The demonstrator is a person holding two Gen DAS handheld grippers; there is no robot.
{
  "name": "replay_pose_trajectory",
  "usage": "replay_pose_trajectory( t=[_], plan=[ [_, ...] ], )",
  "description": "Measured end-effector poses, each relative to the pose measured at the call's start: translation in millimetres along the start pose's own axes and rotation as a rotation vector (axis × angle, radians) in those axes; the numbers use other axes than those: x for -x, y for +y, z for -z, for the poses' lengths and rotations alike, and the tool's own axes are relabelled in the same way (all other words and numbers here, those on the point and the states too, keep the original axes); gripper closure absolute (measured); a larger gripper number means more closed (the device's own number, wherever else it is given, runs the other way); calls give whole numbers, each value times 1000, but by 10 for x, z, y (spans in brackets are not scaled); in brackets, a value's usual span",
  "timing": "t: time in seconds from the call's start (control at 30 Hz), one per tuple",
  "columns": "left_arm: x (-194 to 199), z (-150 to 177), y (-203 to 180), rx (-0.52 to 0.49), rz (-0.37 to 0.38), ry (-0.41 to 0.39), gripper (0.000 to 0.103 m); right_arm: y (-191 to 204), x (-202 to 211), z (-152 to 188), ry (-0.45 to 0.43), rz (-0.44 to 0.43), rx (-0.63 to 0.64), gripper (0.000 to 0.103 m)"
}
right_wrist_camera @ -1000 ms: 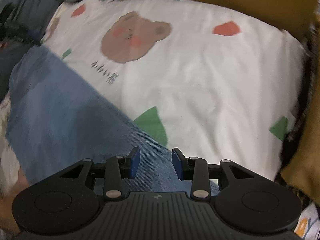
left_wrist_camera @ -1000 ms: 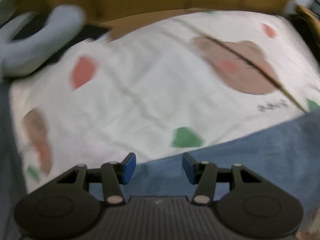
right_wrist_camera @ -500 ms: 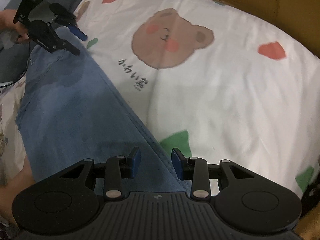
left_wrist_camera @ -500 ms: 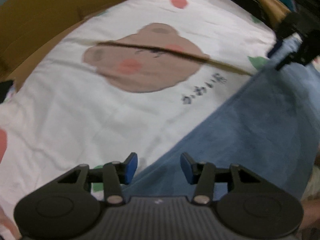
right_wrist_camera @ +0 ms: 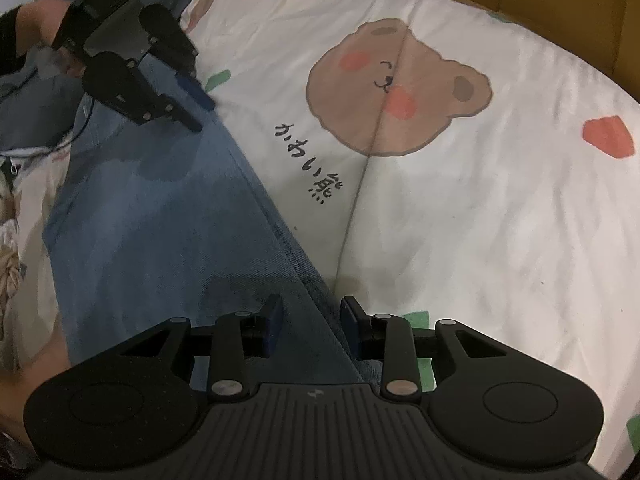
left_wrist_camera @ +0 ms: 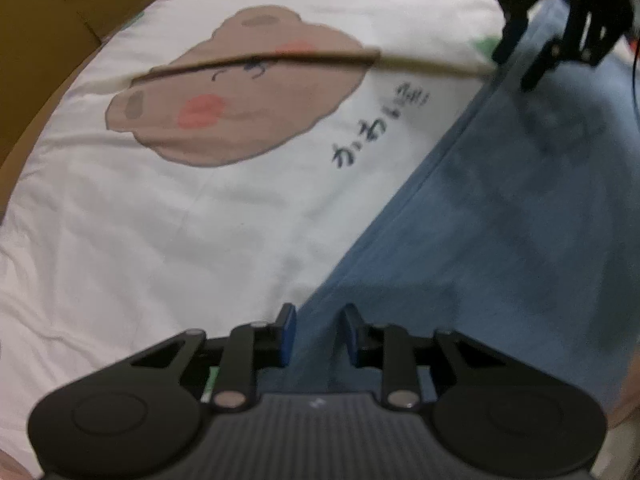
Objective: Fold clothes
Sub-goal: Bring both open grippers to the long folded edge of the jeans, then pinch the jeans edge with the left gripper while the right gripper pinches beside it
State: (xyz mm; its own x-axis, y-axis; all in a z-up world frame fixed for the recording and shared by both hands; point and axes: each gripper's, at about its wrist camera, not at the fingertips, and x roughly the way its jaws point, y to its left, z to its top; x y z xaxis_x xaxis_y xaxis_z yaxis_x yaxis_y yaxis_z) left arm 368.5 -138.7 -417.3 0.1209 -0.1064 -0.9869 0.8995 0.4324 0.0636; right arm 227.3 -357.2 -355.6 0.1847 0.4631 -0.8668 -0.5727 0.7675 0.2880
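a: where are the jeans (right_wrist_camera: 168, 216)?
b: on the bear sheet (right_wrist_camera: 480, 208), running from six to eleven o'clock.
a: the claws?
b: left gripper (left_wrist_camera: 316, 330) closing narrow over the edge; right gripper (right_wrist_camera: 310, 322) narrow, straddling the seam.

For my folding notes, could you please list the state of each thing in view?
Blue jeans: lying flat on the sheet, unfolded.
Bear-print sheet: spread out, lightly creased.
Left hand-held gripper: closing, straddling the jeans' edge.
Right hand-held gripper: open, straddling the jeans' edge.
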Motion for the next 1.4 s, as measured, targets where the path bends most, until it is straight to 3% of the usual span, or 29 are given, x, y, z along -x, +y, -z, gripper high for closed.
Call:
replay_pose_trajectory(
  t=[0.17,0.2,0.27,0.43,0.73,0.9,1.13,1.4],
  plan=[
    [4,0,40,-17,31,-6,80,27,-81,-77,39,-9,56,65],
    [21,10,40,-23,32,-10,81,32,-86,-89,43,-15,64,73],
    [54,40,56,-25,37,-18,82,46,-70,-111,43,-39,72,77],
    [88,113,139,5,51,-29,86,65,-108,-153,66,-52,102,76],
    [111,184,121,4,64,-31,91,-1,-258,-241,188,-94,90,77],
    [110,196,96,-20,43,-31,92,36,-194,-305,210,-115,127,86],
    [40,180,24,-104,21,-15,92,-42,-286,-323,257,-124,120,84],
    [49,236,35,-107,34,-27,97,-87,-390,-369,317,-147,135,78]
  ],
)
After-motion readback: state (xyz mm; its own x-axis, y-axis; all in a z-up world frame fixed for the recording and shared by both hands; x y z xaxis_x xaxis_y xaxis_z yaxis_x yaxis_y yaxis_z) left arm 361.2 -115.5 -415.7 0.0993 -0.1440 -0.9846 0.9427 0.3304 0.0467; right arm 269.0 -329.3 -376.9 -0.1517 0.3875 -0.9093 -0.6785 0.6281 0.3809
